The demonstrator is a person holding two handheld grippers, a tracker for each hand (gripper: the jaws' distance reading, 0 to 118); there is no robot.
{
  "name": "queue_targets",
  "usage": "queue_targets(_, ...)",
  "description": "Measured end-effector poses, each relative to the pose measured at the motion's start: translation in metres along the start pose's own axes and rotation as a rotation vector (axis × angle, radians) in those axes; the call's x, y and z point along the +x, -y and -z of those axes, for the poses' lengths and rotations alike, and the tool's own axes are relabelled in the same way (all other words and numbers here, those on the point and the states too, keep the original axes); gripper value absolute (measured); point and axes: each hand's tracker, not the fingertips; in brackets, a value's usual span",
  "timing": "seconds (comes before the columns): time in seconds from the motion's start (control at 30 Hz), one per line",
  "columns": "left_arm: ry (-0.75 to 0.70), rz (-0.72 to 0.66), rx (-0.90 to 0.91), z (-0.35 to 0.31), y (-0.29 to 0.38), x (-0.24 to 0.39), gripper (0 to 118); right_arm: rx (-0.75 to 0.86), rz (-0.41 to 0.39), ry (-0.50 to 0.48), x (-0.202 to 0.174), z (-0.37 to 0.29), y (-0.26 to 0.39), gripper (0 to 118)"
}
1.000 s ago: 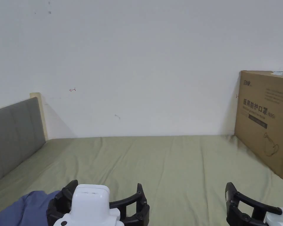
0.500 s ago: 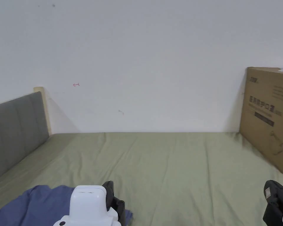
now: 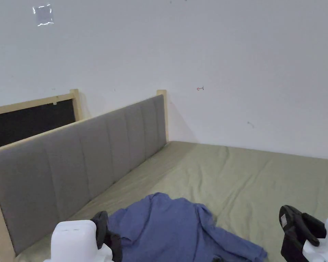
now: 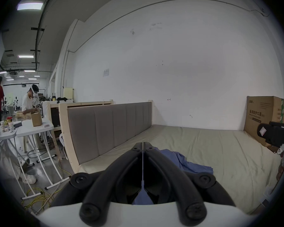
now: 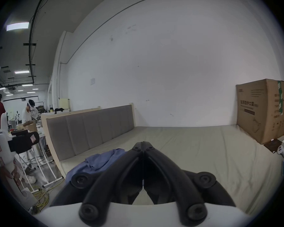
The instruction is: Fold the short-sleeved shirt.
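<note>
Lying crumpled on the green sheet (image 3: 248,177), the blue short-sleeved shirt (image 3: 180,228) sits low in the head view, a little left of centre, close to the grey padded headboard (image 3: 74,163) that runs up the left side of the frame. It is bunched in loose folds rather than spread flat.

Your left gripper (image 4: 143,146) shows at the bottom centre of its own view with both jaws pressed together, tip to tip; a thin sliver of blue shows through the slit between them lower down, but you cannot tell from this whether cloth is pinched there or merely seen behind. In the head view its white body and dark jaw stand at the lower left edge, just beside the shirt's near hem.

Your right gripper (image 5: 142,146) is likewise closed in its own view, jaws meeting with nothing visible between them, pointing over bare sheet with the shirt to the lower left of the frame. In the head view it sits at the lower right corner, apart from the cloth.

A brown cardboard box (image 5: 261,111) stands on the bed at the right of the right gripper view, against the white wall (image 3: 228,61). Two people (image 4: 29,99) stand by white folding tables (image 4: 33,129) at the far left of the left gripper view.
</note>
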Motion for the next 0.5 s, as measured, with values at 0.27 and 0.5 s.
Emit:
queue_targets(0.27,0.212,-0.016,-0.221,0.107,-0.003,0.027,1,-0.058,0.014,0.035,0.049,-0.022,0.001,0)
queue_targets(0.5,0.405,0.132,-0.818,0.279,0.078,0.066,89,-0.202,0.038,0.143,0.099,-0.021,0.026,0)
